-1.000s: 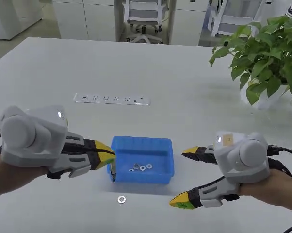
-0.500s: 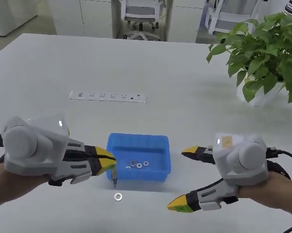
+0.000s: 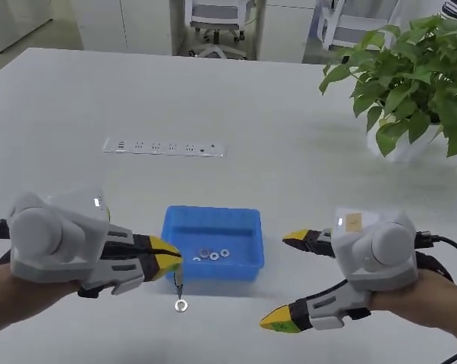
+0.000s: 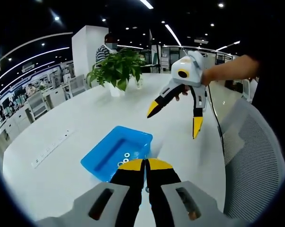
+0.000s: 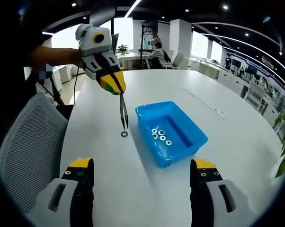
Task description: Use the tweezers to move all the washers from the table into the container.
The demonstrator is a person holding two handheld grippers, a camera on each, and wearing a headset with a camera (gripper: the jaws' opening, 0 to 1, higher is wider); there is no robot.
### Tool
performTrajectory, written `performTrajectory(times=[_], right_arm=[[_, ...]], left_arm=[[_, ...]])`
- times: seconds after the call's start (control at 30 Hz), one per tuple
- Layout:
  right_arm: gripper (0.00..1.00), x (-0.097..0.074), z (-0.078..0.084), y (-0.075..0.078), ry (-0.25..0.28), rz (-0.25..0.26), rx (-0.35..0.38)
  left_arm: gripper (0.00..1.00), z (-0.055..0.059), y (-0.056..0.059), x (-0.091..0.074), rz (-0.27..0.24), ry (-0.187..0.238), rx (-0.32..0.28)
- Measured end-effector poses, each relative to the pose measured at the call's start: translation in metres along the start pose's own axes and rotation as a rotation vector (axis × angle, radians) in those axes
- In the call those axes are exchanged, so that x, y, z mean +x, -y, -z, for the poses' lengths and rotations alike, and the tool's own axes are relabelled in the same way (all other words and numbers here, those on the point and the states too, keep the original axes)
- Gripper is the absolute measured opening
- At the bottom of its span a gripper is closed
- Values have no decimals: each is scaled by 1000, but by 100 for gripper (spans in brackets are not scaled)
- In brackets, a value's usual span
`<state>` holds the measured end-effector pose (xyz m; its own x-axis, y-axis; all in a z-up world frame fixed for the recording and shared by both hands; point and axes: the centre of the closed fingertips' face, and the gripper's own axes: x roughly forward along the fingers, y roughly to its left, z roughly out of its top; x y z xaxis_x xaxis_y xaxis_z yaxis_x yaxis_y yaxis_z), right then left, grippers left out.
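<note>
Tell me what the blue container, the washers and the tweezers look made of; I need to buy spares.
The container is likely plastic: even bright blue, smooth moulded walls with a slight gloss. The washers are probably metal: pale silvery rings with a light sheen, though too small to be sure. The tweezers are probably metal: thin dark blades, finish unclear.

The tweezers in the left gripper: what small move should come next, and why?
Probably lower the tweezers a little and close their tips on the washer. The left gripper holds them with tips right by that washer, which lies on the table in front of the blue container.
</note>
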<state>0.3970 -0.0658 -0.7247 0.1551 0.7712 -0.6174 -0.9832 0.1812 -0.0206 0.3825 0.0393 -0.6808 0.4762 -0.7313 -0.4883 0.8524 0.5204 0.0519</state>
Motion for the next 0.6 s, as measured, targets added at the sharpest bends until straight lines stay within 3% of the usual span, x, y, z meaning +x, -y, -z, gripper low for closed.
performTrajectory(times=[0.6], right_arm=[[83,1,3,-2,-2,-8,1]], left_arm=[[5,14,0,8,5,-20,16]])
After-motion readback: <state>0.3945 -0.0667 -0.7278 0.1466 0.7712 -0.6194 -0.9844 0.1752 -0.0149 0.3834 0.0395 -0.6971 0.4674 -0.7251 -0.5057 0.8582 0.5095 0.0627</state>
